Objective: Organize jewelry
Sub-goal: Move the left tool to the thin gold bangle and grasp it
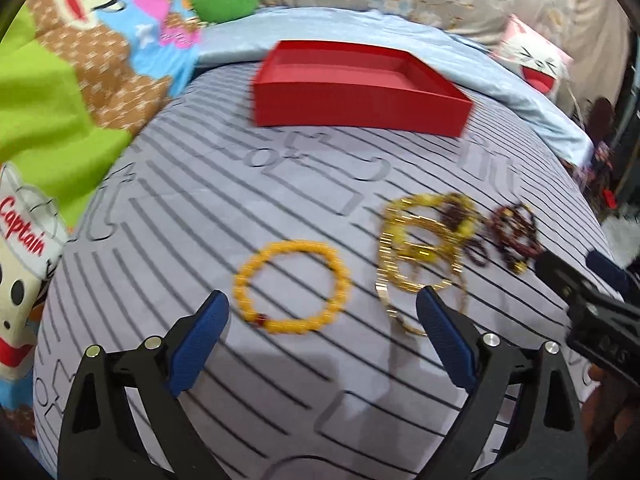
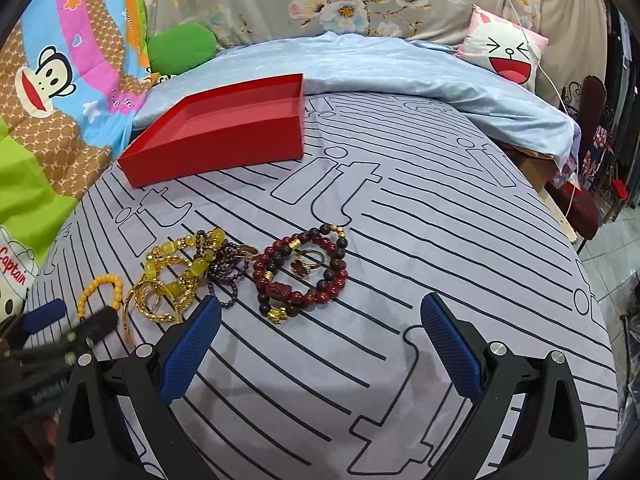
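Observation:
A yellow bead bracelet (image 1: 293, 287) lies on the striped grey sheet, just ahead of my open, empty left gripper (image 1: 322, 304). It also shows in the right wrist view (image 2: 100, 292). Beside it is a heap of gold bangles (image 1: 416, 248) (image 2: 168, 284) and dark bead strings. Dark red bead bracelets (image 2: 304, 272) (image 1: 516, 236) with a ring inside lie ahead of my open, empty right gripper (image 2: 320, 308). An empty red box (image 1: 360, 88) (image 2: 224, 136) sits farther back.
A light blue blanket (image 2: 400, 64) is bunched behind the box. A cartoon monkey quilt (image 1: 60, 80) lies on the left, a cat cushion (image 2: 508, 52) at the back right. The bed's right edge drops to the floor (image 2: 608, 264).

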### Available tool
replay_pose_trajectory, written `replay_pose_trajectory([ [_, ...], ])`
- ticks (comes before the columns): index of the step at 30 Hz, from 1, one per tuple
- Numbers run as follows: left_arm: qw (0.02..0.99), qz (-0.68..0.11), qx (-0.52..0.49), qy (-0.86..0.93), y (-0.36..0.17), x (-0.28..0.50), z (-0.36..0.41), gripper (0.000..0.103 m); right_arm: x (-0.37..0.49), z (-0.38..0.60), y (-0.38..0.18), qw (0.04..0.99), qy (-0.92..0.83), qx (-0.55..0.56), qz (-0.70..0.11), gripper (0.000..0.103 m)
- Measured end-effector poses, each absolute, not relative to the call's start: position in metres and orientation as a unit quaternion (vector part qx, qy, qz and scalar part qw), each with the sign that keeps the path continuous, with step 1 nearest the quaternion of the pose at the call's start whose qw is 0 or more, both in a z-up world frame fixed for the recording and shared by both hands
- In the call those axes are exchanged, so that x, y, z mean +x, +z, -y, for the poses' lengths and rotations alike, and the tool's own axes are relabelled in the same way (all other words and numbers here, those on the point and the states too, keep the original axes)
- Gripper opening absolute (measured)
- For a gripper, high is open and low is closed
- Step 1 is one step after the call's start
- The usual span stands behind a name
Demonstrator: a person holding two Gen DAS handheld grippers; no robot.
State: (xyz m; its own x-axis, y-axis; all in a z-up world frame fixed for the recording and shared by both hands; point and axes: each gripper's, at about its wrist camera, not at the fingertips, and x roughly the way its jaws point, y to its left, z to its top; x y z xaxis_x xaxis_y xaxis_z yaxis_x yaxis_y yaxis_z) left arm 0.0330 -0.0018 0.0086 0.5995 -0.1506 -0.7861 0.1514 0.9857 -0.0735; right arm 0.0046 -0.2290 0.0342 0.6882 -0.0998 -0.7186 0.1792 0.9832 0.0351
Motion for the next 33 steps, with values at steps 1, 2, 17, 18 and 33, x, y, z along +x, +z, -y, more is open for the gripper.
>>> replay_pose_trajectory([
  [1,0.893,-0.44,0.002,-0.095,0.008,0.032,0.008,0.09,0.004,0.232,0.035,0.918,-0.08,0.053,-0.386,0.096],
  [2,0.892,-0.44,0.005,-0.102,0.008,0.031,0.013,0.09,0.003,0.234,0.037,0.918,-0.084,0.053,-0.384,0.096],
  [17,0.889,-0.442,0.031,-0.115,-0.003,0.039,0.049,0.074,-0.001,0.248,0.036,0.912,-0.093,0.068,-0.394,0.096],
  [18,0.889,-0.441,0.03,-0.117,-0.003,0.039,0.049,0.071,-0.001,0.247,0.035,0.912,-0.09,0.068,-0.395,0.096],
  [33,0.898,-0.424,-0.002,-0.12,0.018,0.031,0.017,0.057,0.0,0.236,0.035,0.913,-0.071,0.062,-0.398,0.096],
])
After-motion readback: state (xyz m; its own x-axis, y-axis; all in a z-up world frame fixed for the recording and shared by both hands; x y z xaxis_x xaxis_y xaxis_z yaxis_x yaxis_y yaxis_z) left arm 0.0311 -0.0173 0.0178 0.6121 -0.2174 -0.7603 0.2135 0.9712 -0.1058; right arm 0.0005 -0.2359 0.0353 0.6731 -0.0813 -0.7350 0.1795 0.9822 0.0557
